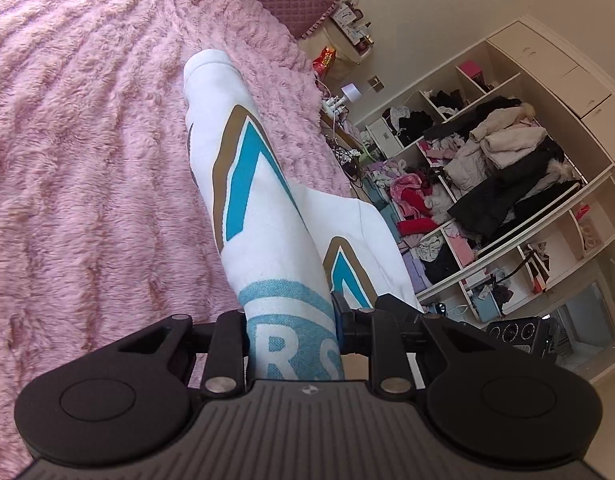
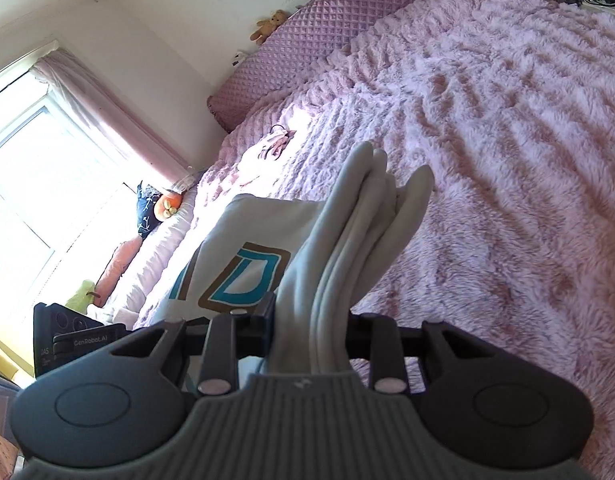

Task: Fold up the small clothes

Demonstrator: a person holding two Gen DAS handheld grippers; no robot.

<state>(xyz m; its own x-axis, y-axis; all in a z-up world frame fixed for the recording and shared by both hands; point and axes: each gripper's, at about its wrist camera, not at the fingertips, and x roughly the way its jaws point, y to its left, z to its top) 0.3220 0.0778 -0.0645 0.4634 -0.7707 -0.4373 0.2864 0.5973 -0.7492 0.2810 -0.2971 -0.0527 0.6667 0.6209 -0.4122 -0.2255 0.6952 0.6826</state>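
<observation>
A small white garment (image 1: 259,184) with blue and brown printed shapes and blue lettering hangs lifted above the pink fluffy bed. My left gripper (image 1: 293,320) is shut on one bunched end of it, cloth filling the gap between the jaws. In the right wrist view the same white garment (image 2: 243,248) stretches away to the left, its folded layers (image 2: 367,220) standing up between the jaws. My right gripper (image 2: 311,324) is shut on that end. The left gripper's body (image 2: 67,340) shows at the lower left of the right wrist view.
The pink fluffy blanket (image 1: 87,140) covers the bed below both grippers. A quilted purple pillow (image 2: 307,44) lies at the head, a small pink cloth item (image 2: 277,142) near it. Open shelves stuffed with clothes (image 1: 487,176) stand beyond the bed. A bright window with curtain (image 2: 47,152) is left.
</observation>
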